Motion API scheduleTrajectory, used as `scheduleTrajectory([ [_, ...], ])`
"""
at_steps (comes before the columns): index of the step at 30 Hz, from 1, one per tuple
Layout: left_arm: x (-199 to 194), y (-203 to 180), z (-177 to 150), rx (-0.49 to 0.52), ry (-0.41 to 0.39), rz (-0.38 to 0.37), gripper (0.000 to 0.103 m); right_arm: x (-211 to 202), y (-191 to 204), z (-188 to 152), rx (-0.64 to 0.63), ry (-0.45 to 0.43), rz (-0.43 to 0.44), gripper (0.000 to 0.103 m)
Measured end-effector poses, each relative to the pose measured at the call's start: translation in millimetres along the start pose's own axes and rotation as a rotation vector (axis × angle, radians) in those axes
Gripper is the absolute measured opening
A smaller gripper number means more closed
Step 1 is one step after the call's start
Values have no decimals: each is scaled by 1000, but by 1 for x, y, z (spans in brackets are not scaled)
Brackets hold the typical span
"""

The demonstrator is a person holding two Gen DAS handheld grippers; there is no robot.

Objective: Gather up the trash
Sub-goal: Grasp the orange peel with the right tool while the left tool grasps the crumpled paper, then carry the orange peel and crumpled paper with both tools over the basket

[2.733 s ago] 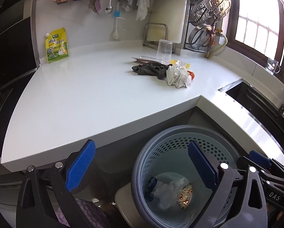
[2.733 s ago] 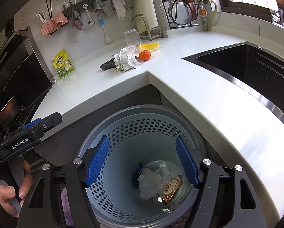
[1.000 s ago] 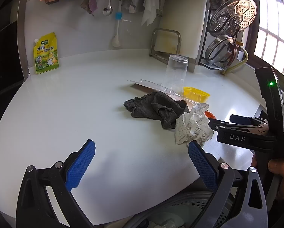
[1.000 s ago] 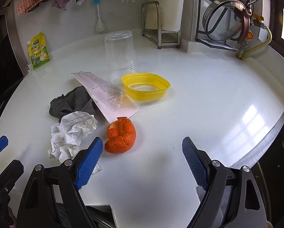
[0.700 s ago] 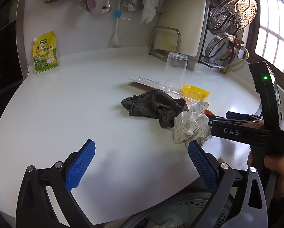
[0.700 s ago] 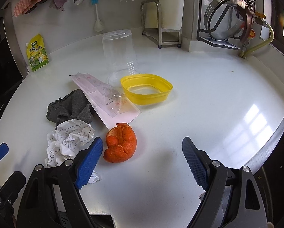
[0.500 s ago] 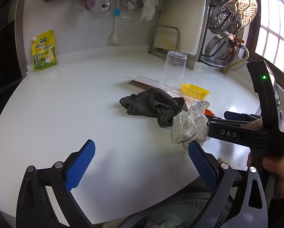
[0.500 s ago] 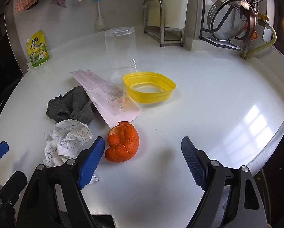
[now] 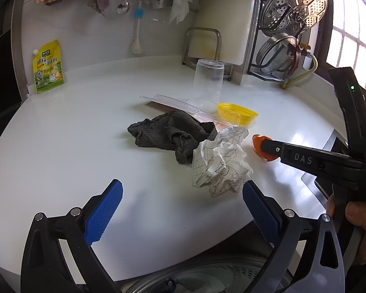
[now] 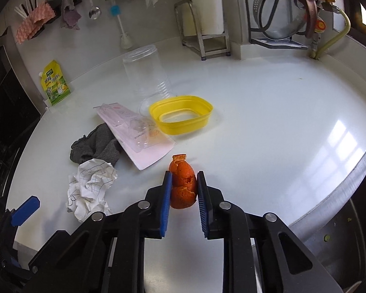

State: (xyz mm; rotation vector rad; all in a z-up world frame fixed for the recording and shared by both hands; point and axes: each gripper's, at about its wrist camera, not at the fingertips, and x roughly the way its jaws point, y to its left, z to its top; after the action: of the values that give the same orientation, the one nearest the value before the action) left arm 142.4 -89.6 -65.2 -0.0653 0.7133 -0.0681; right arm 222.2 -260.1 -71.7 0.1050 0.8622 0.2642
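My right gripper is shut on an orange peel that rests on the white counter; the peel also shows in the left wrist view. My left gripper is open and empty above the counter's front edge, just short of a crumpled sheet of paper, which also shows in the right wrist view. A grey cloth, a clear blister pack, a yellow plastic ring and an upturned clear cup lie behind. The grey trash basket's rim shows below the counter.
A yellow-green pouch leans against the back wall. A steel rack and hanging pots stand at the back right. The sink's steel edge runs along the right. Utensils hang on the wall rail.
My right gripper has moved forward and closed on the orange peel, which lay free between open jaws before. My left gripper has edged a little closer to the crumpled paper.
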Motion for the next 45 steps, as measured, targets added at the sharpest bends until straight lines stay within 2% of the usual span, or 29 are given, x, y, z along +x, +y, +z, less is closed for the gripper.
scheduleTrajectory([
  [8, 17, -28, 7, 14, 17, 27, 97, -13, -37, 6, 97, -48, -29, 20],
  [14, 39, -31, 11, -29, 59, 67, 97, -14, -53, 7, 162, -50, 14, 20],
  [19, 47, -32, 14, -50, 61, 89, 95, -15, -56, 8, 173, -52, 33, 20],
  [21, 47, -34, 14, -40, 58, 89, 89, -15, -56, 7, 175, -50, 37, 20],
  [23, 48, -37, 14, -26, 65, 85, 64, -15, -56, 7, 175, -49, 40, 20],
  [26, 46, -34, 12, -43, 64, 63, 50, -14, -55, 7, 173, -48, 39, 20],
  [28, 43, -29, 11, -57, 61, 45, 44, -14, -55, 7, 170, -48, 37, 20],
  [31, 36, -24, 10, -59, 56, 23, 40, -14, -54, 6, 165, -46, 34, 20],
  [45, -23, 7, 2, 20, -32, 47, 40, -22, -23, -4, 73, -67, 10, 20],
])
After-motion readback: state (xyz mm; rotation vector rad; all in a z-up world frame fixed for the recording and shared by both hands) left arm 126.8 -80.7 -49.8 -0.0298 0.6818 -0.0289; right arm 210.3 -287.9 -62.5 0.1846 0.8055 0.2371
